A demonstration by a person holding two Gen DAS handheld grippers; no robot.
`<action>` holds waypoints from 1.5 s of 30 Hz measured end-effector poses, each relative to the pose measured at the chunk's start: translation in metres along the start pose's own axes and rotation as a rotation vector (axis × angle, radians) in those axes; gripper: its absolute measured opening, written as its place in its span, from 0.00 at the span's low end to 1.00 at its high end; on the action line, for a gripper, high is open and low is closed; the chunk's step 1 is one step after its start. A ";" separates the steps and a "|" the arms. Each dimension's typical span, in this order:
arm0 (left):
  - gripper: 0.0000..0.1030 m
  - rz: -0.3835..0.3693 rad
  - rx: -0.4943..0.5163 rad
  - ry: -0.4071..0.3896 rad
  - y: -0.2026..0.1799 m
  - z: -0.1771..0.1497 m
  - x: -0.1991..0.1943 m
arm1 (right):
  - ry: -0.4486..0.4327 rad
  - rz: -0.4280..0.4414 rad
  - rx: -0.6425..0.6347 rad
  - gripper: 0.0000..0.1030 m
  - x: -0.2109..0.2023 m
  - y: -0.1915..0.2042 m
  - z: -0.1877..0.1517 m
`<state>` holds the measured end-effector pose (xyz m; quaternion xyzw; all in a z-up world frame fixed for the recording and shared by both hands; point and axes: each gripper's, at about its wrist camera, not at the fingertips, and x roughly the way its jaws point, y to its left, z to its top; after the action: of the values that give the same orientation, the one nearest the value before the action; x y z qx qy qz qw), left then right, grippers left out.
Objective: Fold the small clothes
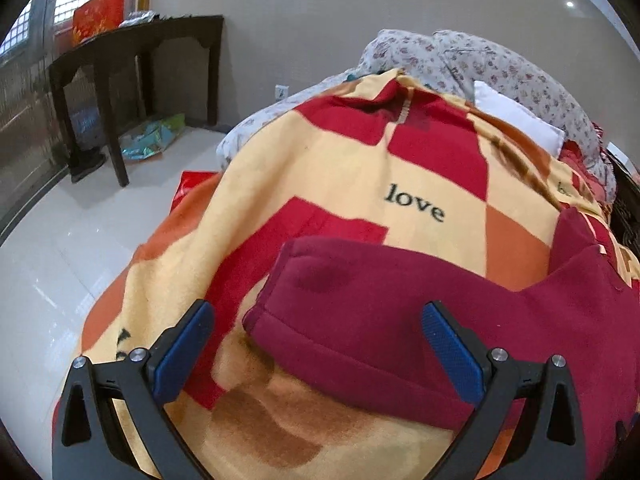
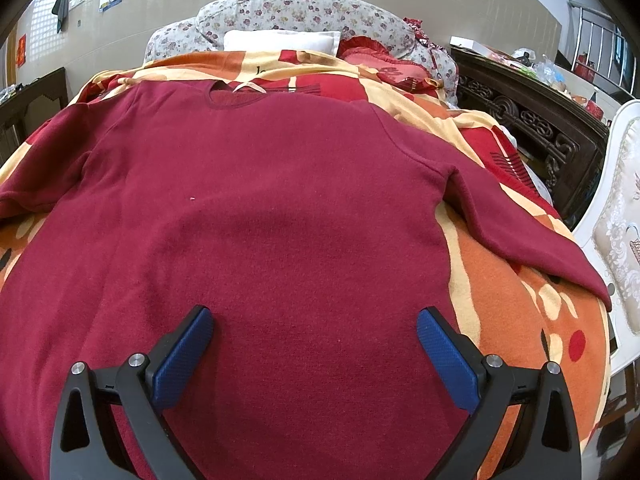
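**Red sweater spread flat on the bed, both grippers held wide above it**

A dark red sweater (image 2: pixel 280 208) lies face up and unfolded on a blanket (image 2: pixel 532 292) patterned in red, orange and cream, which covers a bed. In the right wrist view the collar points away toward the head of the bed, where a white pillow (image 2: pixel 280 42) rests against a flowered quilt (image 2: pixel 304 10), with a red frilled cushion (image 2: pixel 384 64) just beside the pillow. Both sleeves stretch out to the sides; the one on the right runs down toward the blanket's edge, near a white chair (image 2: pixel 616 208). A dark carved cabinet (image 2: pixel 528 116) stands along the bed's right side.

The right gripper (image 2: pixel 314 344) hovers over the lower body of the sweater, its blue fingers (image 2: pixel 446 364) spread wide with nothing between them.

The left gripper (image 1: pixel 318 344) is likewise spread wide and holds nothing. It sits above the cuff end of one sleeve (image 1: pixel 360 304), which lies flat on the blanket; the right-hand finger is over the sleeve, the left-hand finger over bare blanket just beside the cuff. The word "love" (image 1: pixel 414 206) is printed on the blanket beyond the sleeve. A dark side table (image 1: pixel 132 64) bearing a red box (image 1: pixel 98 14) stands by the wall on a pale tiled floor (image 1: pixel 60 256).
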<state>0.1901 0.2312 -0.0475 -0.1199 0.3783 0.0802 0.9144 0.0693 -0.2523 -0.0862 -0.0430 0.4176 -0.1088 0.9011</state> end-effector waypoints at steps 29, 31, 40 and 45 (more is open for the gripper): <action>0.03 0.014 0.093 -0.129 -0.029 0.016 -0.070 | -0.005 0.012 0.013 1.00 -0.001 0.000 -0.001; 0.03 -0.024 0.074 -0.186 -0.035 0.040 -0.098 | -0.007 0.015 0.016 1.00 -0.001 0.001 -0.001; 0.03 -0.043 0.008 -0.283 -0.070 0.142 -0.166 | -0.020 0.055 0.067 1.00 -0.004 -0.011 -0.001; 0.03 -0.228 0.148 -0.252 -0.169 0.101 -0.168 | -0.030 0.075 0.152 1.00 -0.014 -0.027 0.000</action>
<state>0.1802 0.0882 0.1675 -0.0833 0.2496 -0.0378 0.9640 0.0562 -0.2758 -0.0715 0.0396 0.3958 -0.1058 0.9114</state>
